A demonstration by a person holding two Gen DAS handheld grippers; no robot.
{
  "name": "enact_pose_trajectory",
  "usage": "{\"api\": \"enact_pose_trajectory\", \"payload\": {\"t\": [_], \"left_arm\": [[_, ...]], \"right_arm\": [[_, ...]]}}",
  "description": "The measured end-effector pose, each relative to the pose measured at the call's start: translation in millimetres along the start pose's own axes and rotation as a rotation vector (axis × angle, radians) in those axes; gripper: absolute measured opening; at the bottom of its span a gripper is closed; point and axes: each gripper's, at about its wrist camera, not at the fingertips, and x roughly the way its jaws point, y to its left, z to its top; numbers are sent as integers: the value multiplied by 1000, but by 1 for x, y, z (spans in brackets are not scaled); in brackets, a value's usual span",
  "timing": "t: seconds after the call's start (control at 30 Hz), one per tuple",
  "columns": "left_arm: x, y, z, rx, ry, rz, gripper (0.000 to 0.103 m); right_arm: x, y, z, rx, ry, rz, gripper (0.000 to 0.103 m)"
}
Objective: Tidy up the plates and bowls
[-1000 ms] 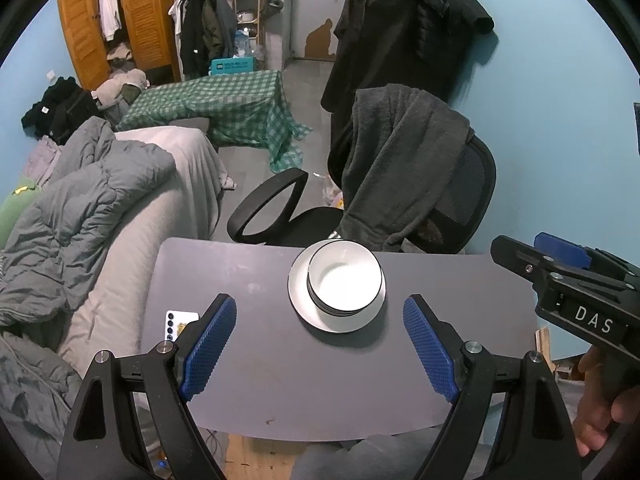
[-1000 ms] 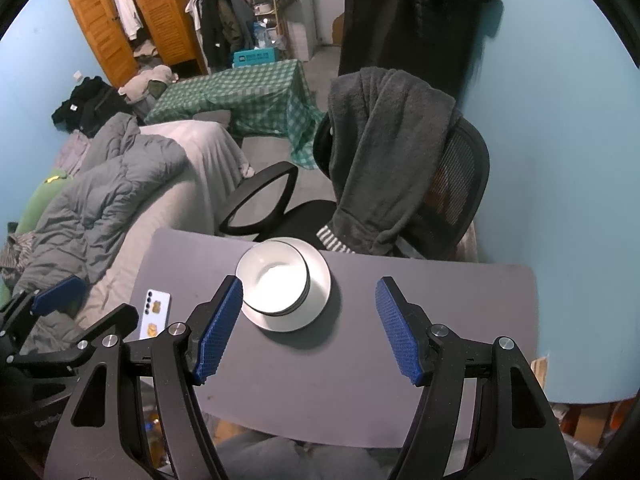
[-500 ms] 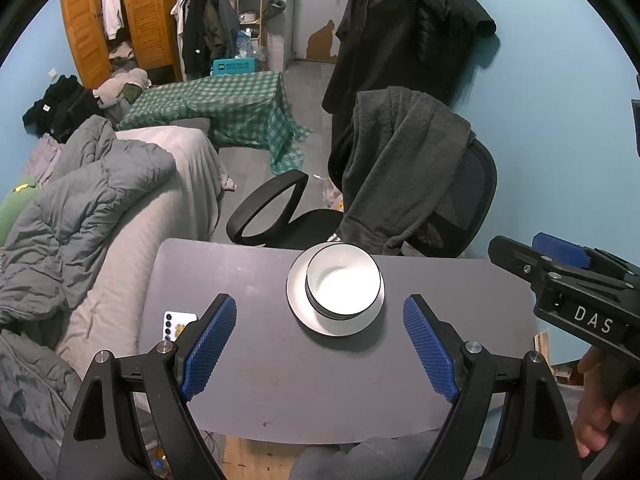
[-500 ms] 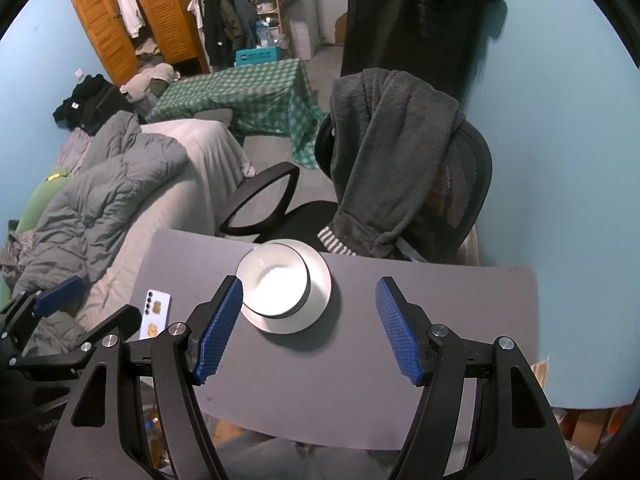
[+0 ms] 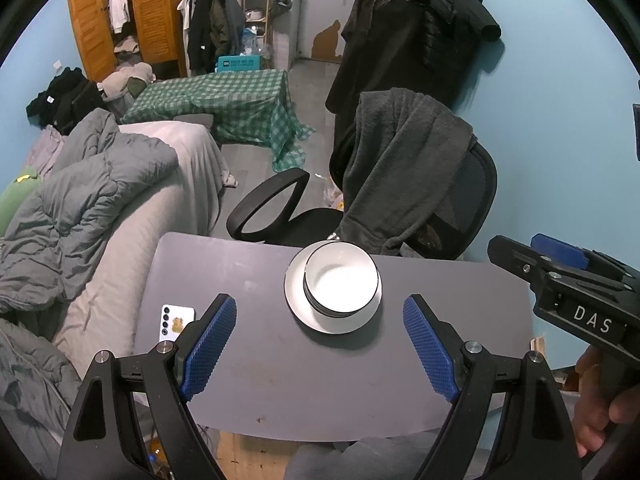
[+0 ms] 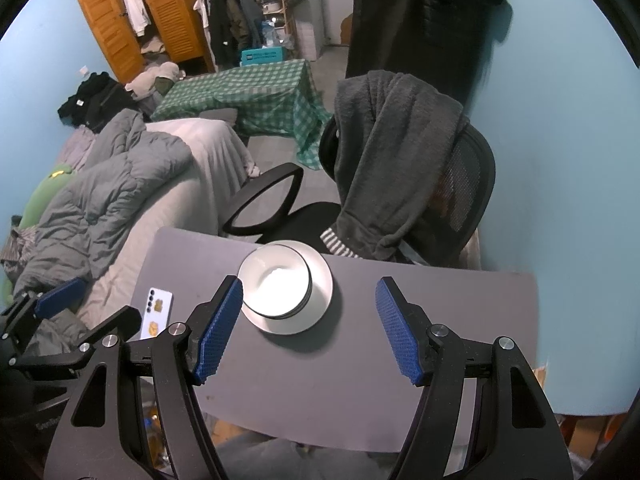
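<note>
Little is changing since the earlier frames: both grippers are barely drifting, and the stack is sitting where it was. From the left wrist view, the left gripper [image 5: 320, 338] is hovering above the grey surface [image 5: 280, 380] with its blue fingers [image 5: 210, 338] spread wide apart and holding nothing, while the stacked bowls [image 5: 340, 280] are resting on the white plate [image 5: 332, 326] toward the far edge, just ahead of the fingertips. A phone [image 5: 176, 322] is lying near the left edge, and the right gripper's body is showing at the right margin. From the right wrist view, the right gripper [image 6: 308, 328] is likewise hanging open and empty, with the bowls [image 6: 276, 284] and plate [image 6: 320, 280] sitting slightly left of its centre line, before the office chair [image 6: 460, 184] draped with a dark garment. The stack looks already nested, so the task seems nearly done; any further grasp would be best made by lowering one finger inside a bowl rim and closing gently, keeping the plate from sliding toward the edge.
</note>
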Motion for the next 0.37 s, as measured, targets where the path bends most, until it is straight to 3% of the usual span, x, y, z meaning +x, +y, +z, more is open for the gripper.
{"api": "enact_pose_trajectory", "payload": {"t": [0.37], "left_arm": [[0,-8,-5,12,6,8,87]], "right_arm": [[-2,-1,-3,2,5,2,68]]}}
